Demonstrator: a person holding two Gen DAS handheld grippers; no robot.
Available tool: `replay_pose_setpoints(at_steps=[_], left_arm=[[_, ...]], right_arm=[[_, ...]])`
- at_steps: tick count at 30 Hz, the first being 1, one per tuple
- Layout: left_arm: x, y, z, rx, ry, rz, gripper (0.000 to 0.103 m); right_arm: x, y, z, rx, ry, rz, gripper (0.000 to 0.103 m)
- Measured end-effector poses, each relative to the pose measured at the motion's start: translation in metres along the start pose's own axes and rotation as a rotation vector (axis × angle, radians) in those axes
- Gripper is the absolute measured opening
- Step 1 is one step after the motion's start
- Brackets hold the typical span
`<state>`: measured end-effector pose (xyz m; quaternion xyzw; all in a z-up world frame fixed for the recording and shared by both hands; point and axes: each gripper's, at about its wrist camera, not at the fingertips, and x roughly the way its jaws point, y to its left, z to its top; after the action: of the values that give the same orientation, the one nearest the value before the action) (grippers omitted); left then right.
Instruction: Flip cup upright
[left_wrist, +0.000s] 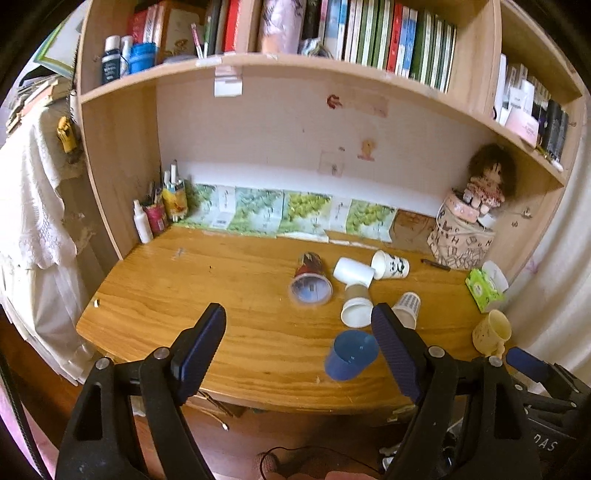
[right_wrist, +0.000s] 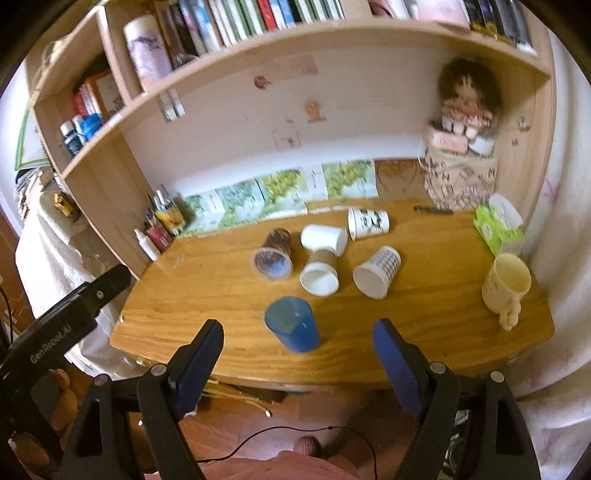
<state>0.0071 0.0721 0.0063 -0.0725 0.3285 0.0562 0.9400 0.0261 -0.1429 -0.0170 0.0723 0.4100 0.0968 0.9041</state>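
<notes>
Blue cup (right_wrist: 292, 325), blurred, is being seen near the tabletop's (right_wrist: 424, 332) front edge; whether it is upright cannot be told. Left gripper (left_wrist: 299, 325) and right gripper (right_wrist: 298, 341) are being held wide apart, empty, before it.

Your blue translucent plastic cup (right_wrist: 292, 325) stands mouth-up on the desk (right_wrist: 424, 325), just ahead of the right gripper (right_wrist: 297, 345) and left of its centreline. Beyond it, farther from that gripper, lie five cups on their sides: a dark printed plastic cup (right_wrist: 274, 254), a plain white paper cup (right_wrist: 324, 240), a brown-sleeved paper cup (right_wrist: 320, 275), a checked paper cup (right_wrist: 377, 272) and a white paper cup with black print (right_wrist: 368, 222).
</notes>
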Motion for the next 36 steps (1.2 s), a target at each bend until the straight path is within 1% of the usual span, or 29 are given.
replay_pose_setpoints(at_steps=[1, 3, 5, 6, 10, 12, 14, 15, 19, 25, 28, 36], left_arm=[[-0.002, 0.001, 0.0, 0.001, -0.011, 0.001, 0.085], [-0.007, 0.001, 0.001, 0.016, -0.042, 0.015, 0.094], [-0.015, 0.001, 0.0, 0.024, -0.084, 0.011, 0.098], [-0.018, 0.002, 0.0, 0.026, -0.103, 0.009, 0.1], [-0.03, 0.007, 0.001, 0.034, -0.161, 0.015, 0.101], [-0.035, 0.008, 0.001, 0.043, -0.185, 0.03, 0.103], [-0.039, 0.009, -0.001, 0.053, -0.214, 0.043, 0.103], [-0.04, 0.009, -0.002, 0.057, -0.222, 0.045, 0.103], [-0.04, 0.009, -0.001, 0.071, -0.227, 0.059, 0.103], [-0.041, 0.009, 0.001, 0.081, -0.244, 0.075, 0.103], [-0.039, 0.008, 0.002, 0.09, -0.25, 0.081, 0.103], [-0.038, -0.001, 0.006, 0.133, -0.269, 0.069, 0.103]], right_arm=[[-0.003, 0.003, 0.001, -0.01, -0.018, -0.002, 0.084], [-0.005, 0.009, 0.001, -0.023, -0.037, -0.002, 0.084], [-0.007, 0.015, 0.0, -0.04, -0.046, 0.005, 0.084], [-0.008, 0.017, 0.0, -0.045, -0.052, 0.005, 0.084], [-0.014, 0.027, 0.001, -0.081, -0.086, -0.007, 0.086], [-0.016, 0.032, 0.002, -0.095, -0.101, -0.009, 0.09], [-0.016, 0.035, 0.001, -0.106, -0.105, -0.011, 0.103], [-0.015, 0.036, 0.001, -0.111, -0.107, -0.012, 0.103], [-0.017, 0.039, 0.0, -0.119, -0.122, -0.011, 0.103], [-0.026, 0.039, 0.001, -0.109, -0.18, -0.015, 0.103], [-0.027, 0.039, 0.001, -0.101, -0.191, -0.019, 0.103], [-0.028, 0.037, 0.005, -0.089, -0.21, -0.018, 0.103]])
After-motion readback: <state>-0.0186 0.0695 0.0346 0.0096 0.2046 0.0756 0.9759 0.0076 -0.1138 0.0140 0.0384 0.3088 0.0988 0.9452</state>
